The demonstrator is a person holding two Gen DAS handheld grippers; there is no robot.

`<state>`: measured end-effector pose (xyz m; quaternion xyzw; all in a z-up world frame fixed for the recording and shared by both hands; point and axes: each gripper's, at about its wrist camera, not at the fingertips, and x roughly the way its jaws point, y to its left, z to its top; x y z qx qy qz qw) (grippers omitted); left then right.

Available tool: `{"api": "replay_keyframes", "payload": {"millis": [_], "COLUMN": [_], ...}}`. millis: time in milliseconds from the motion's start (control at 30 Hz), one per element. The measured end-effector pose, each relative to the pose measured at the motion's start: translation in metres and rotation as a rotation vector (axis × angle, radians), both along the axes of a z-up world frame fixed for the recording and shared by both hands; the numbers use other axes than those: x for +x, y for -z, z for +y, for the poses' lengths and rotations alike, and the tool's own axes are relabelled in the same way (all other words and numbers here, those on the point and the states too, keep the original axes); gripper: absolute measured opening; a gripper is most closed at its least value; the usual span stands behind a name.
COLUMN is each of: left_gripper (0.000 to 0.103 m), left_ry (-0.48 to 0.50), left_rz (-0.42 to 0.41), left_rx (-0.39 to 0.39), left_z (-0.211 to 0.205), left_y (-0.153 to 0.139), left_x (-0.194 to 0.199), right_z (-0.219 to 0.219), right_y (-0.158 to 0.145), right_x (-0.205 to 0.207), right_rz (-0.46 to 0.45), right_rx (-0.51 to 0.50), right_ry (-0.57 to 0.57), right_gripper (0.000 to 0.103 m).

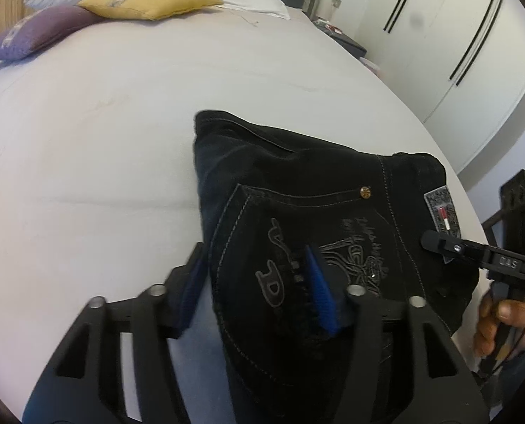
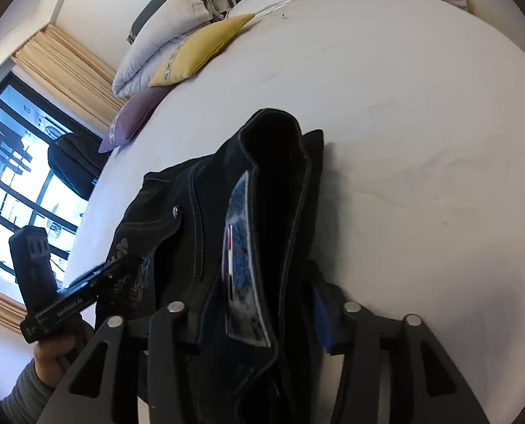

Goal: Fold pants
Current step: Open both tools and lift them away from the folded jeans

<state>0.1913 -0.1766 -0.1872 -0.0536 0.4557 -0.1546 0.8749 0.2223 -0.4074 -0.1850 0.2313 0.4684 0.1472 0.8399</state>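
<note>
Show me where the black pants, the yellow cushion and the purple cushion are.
black pants point(image 1: 298, 176): left wrist view, upper folded panel.
yellow cushion point(image 1: 149, 0): left wrist view, top face.
purple cushion point(image 2: 135, 113): right wrist view, top face.

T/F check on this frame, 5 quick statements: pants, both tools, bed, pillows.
1. The pants are black denim. True.
2. The pants lie spread out at full length. False: they are bunched into a compact folded bundle on the bed.
3. Both tools have pants fabric between their fingers. True: the left tool straddles the pocket side, the right tool straddles the waistband edge; how tightly either clamps is unclear.
4. The yellow pillow sits right beside the pants. False: it is far off at the head of the bed, next to a purple pillow.
5. The back pocket is plain. False: it carries pale embroidery.
</note>
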Motion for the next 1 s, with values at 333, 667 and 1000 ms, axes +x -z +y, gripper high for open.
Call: {"api": "replay_keyframes", "payload": {"millis": [333,667,1000], "left_gripper": [0.103,0.103,0.103], "left_ry": [-0.136,-0.256,-0.179], "left_rz": [-0.652,-1.006,-0.745], "left_rx": [0.155,0.144,0.148], "left_z": [0.015,0.030,0.035], "left_y": [-0.139,-0.254,-0.275], "left_x": [-0.140,-0.289,-0.324], "right_z": [-0.004,0.034,0.044], "right_y": [-0.110,-0.241,-0.287], "right_x": [-0.119,-0.253,-0.293], "right_rz": [-0.417,-0.949,-0.973], "right_rx": [-0.204,-0.473,-0.504], "right_ry": [0.224,0.361,0.393], "right_gripper": [0.096,0.103,0.103]}}
